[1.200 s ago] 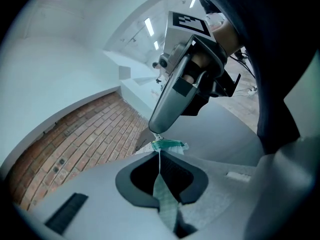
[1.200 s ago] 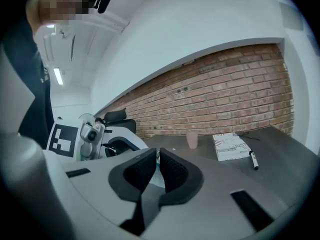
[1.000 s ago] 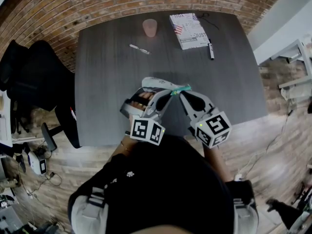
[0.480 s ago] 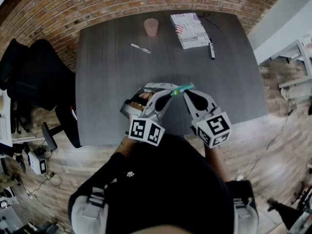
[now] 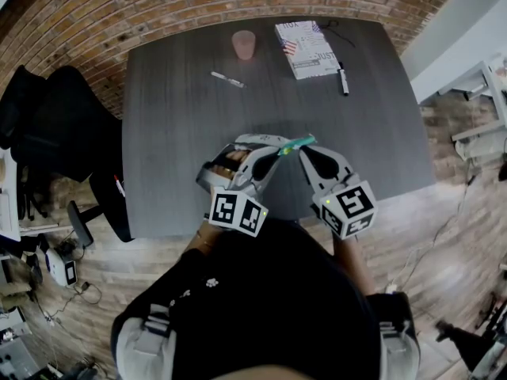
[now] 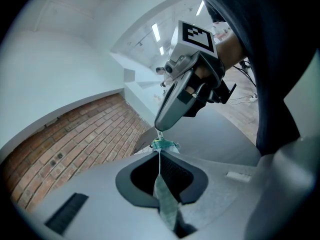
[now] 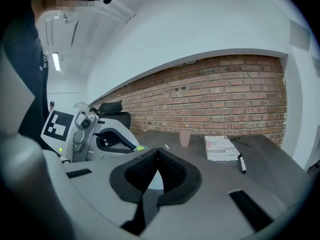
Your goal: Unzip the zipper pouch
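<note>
Two grippers, both clamped shut on the zipper pouch [image 5: 255, 140], over the near part of the table [image 5: 182, 117]. Left gripper [image 5: 275, 153] closed flat on the pouch's pale fabric edge, with a thin strip pinched between the pads. Right gripper [image 5: 299, 150] pinched tight at the teal zipper end, tip just beside the left one's. At the far side of the table: pink cup [image 5: 244, 44], printed booklet [image 5: 307, 50], two markers [image 5: 226, 79], all well apart from the pouch.
</note>
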Motion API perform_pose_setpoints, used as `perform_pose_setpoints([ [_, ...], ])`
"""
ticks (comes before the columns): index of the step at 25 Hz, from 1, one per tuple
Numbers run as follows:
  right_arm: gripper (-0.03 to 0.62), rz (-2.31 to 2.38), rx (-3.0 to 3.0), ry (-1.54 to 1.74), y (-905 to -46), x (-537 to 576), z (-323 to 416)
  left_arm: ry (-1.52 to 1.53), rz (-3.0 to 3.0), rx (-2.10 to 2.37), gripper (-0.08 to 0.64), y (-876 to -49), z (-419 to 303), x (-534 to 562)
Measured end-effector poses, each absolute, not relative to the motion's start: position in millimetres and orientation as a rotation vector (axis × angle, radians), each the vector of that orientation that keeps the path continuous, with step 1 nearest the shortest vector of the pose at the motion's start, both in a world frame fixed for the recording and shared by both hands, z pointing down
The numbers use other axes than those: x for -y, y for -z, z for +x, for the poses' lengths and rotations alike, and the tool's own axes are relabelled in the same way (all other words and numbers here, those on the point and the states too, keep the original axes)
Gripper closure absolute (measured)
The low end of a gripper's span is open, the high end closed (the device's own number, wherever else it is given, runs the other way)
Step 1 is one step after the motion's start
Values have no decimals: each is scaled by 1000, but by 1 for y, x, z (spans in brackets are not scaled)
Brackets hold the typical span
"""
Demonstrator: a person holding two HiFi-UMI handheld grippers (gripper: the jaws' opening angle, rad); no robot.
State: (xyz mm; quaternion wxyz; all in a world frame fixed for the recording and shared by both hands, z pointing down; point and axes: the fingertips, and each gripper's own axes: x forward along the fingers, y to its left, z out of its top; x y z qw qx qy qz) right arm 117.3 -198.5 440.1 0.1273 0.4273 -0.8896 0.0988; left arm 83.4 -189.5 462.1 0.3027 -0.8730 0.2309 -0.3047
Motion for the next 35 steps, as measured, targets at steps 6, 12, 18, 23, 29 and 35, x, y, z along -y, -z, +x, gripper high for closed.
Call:
perform_pose_setpoints([
  [6,591,1255,2572,-285,-443,200,121,809,-2320,-609,555,-463,83,188],
  [12,591,1266,2566,-284,-444,203,122,806,-2331,-614,555,-462,81,189],
  [18,591,1277,2551,-286,-446,204,125,803,-2338,-613,555,-462,80,188],
  [23,591,1289,2538,-283,-447,204,129,803,-2337,-603,555,-461,80,187],
  [29,591,1304,2519,-289,-449,205,133,797,-2344,-594,555,-460,80,187],
  [35,589,1315,2517,-291,-450,206,136,797,-2343,-587,555,-460,81,186],
])
